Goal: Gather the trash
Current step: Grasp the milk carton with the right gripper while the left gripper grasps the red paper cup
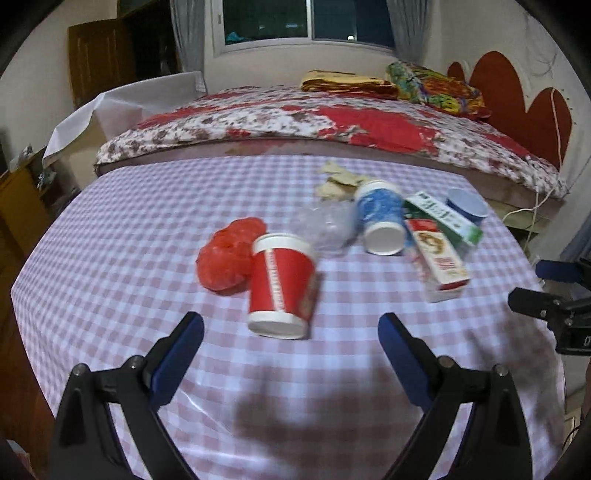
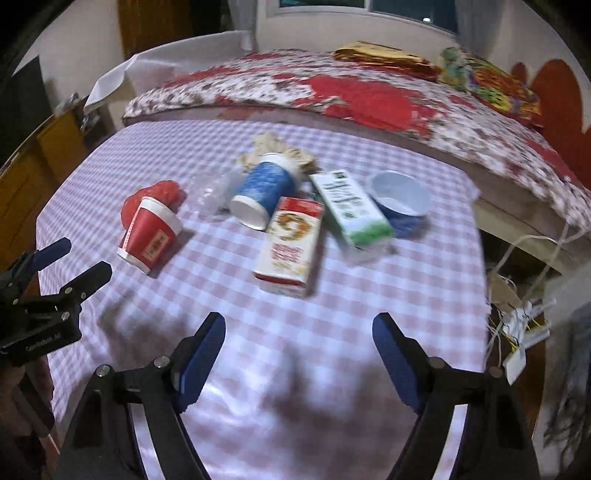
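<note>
Bedroom tabletop point(image 1: 110, 229) | trash scattered around tipped red cup point(image 1: 282, 286) | left tongs point(image 1: 291, 332) apart, aimed cupward | right tongs point(image 2: 299, 332) apart, empty

Counter: covered by a pink-and-white checked cloth point(image 1: 110, 258), its far edge against the bed.
Bed: a red floral bedspread point(image 1: 332, 122); folded bright bedding point(image 1: 436, 86) and a yellow-red folded cloth point(image 1: 343, 81) by the wall.
Headboard: red, scalloped point(image 1: 517, 96), on a cream wall.
Window: dark panes point(image 1: 306, 18), grey curtains point(image 1: 186, 33) at both sides.
Left side: brown wooden door point(image 1: 98, 59); white sheet point(image 1: 122, 107) draped over furniture; wooden cabinet point(image 1: 22, 199).
Right side: white cables point(image 2: 524, 243) hanging beside the bed.
</note>
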### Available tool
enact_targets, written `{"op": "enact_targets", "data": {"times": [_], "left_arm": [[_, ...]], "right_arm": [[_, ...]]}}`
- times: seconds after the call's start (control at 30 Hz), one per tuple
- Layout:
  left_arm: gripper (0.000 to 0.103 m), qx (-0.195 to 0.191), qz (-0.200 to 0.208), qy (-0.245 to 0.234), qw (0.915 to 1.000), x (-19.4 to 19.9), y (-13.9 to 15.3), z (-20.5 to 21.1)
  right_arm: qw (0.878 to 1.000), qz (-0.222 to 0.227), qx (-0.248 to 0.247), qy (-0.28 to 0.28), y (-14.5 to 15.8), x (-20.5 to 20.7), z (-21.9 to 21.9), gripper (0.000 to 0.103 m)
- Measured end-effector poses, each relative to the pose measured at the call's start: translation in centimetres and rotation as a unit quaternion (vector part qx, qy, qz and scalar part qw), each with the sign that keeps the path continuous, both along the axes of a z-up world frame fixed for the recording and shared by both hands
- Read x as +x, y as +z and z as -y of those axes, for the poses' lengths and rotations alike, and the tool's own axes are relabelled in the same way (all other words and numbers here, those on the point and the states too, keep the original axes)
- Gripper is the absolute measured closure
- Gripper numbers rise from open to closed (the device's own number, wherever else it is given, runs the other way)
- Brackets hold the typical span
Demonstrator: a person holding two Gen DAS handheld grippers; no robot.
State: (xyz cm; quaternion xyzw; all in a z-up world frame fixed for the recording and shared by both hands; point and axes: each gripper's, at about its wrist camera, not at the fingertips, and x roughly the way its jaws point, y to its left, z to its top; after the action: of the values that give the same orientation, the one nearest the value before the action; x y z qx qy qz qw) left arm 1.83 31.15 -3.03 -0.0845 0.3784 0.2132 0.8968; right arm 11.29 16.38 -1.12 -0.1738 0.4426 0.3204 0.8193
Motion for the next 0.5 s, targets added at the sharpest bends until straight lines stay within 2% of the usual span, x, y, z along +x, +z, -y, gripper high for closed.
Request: {"op": "enact_targets", "data": {"times": [0.3,0.43,0.5], "left_arm": [[0.013,-0.023,-0.022,0.002,0.9995,2.9,-3.5,-2.3],[0.013,-0.030,-0.024,0.003,0.9993,3.7,-4.1,-3.0],[0.017,-0.040,-0.027,0.005,0.9988,4.1,-4.7,-3.4]], "right_arm": [[1.000,-0.027,-0.014,-0.005,-3.6,4.0,-3.7,0.030],[0.999,-0.035,-0.016,-0.009,-4.8,5.2,-4.3,0.031],[0.999,-0.040,-0.016,-0.009,-5.4,5.7,-4.6,0.031]]}}
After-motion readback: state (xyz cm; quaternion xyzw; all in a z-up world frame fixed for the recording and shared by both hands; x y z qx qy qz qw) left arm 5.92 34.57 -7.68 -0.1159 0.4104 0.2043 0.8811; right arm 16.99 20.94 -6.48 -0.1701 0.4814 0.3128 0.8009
